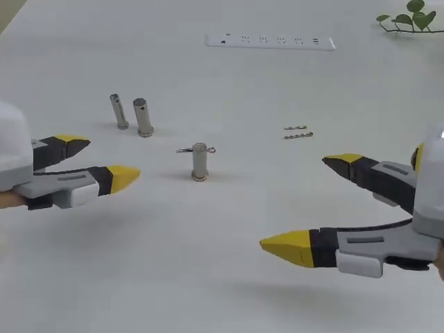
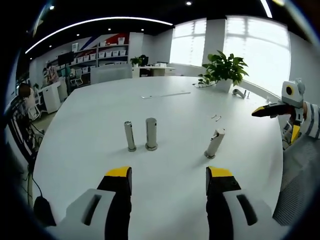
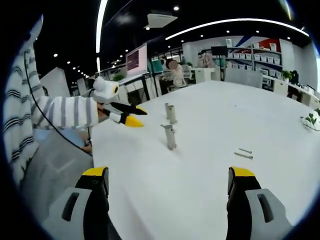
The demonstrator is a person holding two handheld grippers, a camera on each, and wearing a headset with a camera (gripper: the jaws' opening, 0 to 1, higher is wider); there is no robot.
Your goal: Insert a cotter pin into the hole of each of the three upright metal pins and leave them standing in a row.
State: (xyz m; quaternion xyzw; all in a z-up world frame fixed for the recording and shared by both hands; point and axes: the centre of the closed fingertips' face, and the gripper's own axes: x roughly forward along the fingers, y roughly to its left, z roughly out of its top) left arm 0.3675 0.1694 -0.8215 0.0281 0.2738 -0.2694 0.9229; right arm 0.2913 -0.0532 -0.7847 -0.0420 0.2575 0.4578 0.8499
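Fitted pin: one upright metal pin (image 1: pixel 200 165) stands near the middle of the table, with a cotter pin (image 1: pixel 186 150) crosswise through its top hole.
Bare pins: thin pin (image 1: pixel 118 111) and thick pin (image 1: pixel 143 116) stand upright just beside each other, behind and left of the fitted pin and well apart from it.
Loose cotter pins (image 1: pixel 298 132): two lie flat side by side, right of the fitted pin and clear of it.
Left gripper (image 1: pixel 111 158): jaws spread, nothing between them, held above the table at front left.
Right gripper (image 1: pixel 295 202): jaws wide apart, empty, at front right.
Open room: bare white table (image 1: pixel 208 277) lies between the grippers and all round the fitted pin.
Edges: power strip (image 1: pixel 270 41) lies along the far side; plant (image 1: pixel 409 17) is at the far right corner.
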